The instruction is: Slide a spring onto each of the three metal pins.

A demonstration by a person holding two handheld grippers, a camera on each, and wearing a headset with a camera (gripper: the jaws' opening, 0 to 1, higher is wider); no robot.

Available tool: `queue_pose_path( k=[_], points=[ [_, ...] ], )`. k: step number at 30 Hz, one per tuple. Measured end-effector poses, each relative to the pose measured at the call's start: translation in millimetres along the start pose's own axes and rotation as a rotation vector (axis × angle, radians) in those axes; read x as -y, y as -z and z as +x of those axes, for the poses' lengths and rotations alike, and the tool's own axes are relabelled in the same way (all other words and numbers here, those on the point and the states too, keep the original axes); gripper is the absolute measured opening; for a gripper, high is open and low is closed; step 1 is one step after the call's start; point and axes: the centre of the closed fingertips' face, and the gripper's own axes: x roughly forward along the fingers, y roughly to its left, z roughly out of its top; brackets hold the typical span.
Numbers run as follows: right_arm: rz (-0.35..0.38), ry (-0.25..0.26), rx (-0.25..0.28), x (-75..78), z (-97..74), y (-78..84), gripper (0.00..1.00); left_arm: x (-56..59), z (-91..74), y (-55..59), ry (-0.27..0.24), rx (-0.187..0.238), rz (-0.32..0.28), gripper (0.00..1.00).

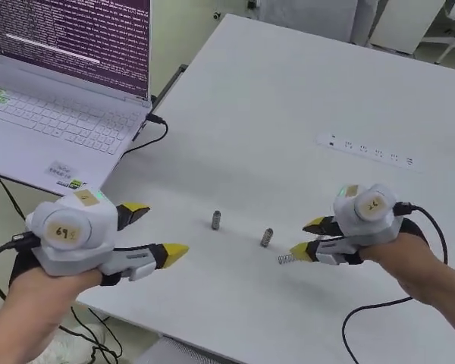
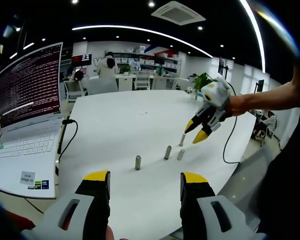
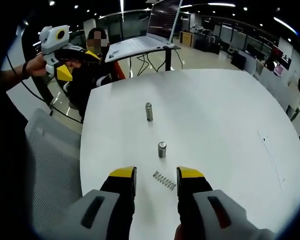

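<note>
The small stuff is tough to read. A spring [image 3: 164, 180] is seen lying flat on the table [image 1: 288, 91]. In the right gripper view it sits between the tips of the right gripper [image 3: 157, 174], whose jaws are spread partway with nothing clamped. Whether a tip touches the spring can't be told.

Just beyond the spring a near pin [image 3: 162, 149] is stood upright and looks smooth. Farther beyond, a far pin [image 3: 149, 111] looks ribbed, maybe coiled, but that can't be settled at this size. In the head view the two looks seem swapped, so no call is made.

Four little bits are counted around the spring in the left gripper view, three in the head view.

The left gripper [image 2: 145, 177] is held wide open and empty, well apart from the spring. A laptop [image 1: 53, 114], farther still from the spring, is cut off by the frame.
</note>
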Motion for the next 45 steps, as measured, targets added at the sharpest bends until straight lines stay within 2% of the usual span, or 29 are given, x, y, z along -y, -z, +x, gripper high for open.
queue_pose_path(
  k=[7,14,25,33,45],
  points=[
    [0.098,0.019,0.083,-9.7,-10.0,5.9,0.35,-6.5,-1.8,1.8,-0.019,0.002,-0.015,0.52],
    [0.173,0.032,0.115,-15.4,-16.0,17.8,0.40,-4.5,-1.0,3.4,-0.018,0.000,-0.020,0.52],
    [0.240,0.098,0.170,-15.9,-30.8,27.6,0.42,5.3,3.4,0.2,-0.002,-0.003,-0.017,0.52],
    [0.264,0.153,0.205,-12.8,-50.0,36.0,0.43,13.8,8.3,-4.1,0.015,-0.007,-0.009,0.52],
    [0.309,0.205,0.215,-15.3,-73.8,59.2,0.46,28.6,20.9,-8.0,0.057,-0.020,0.009,0.52]
  ],
)
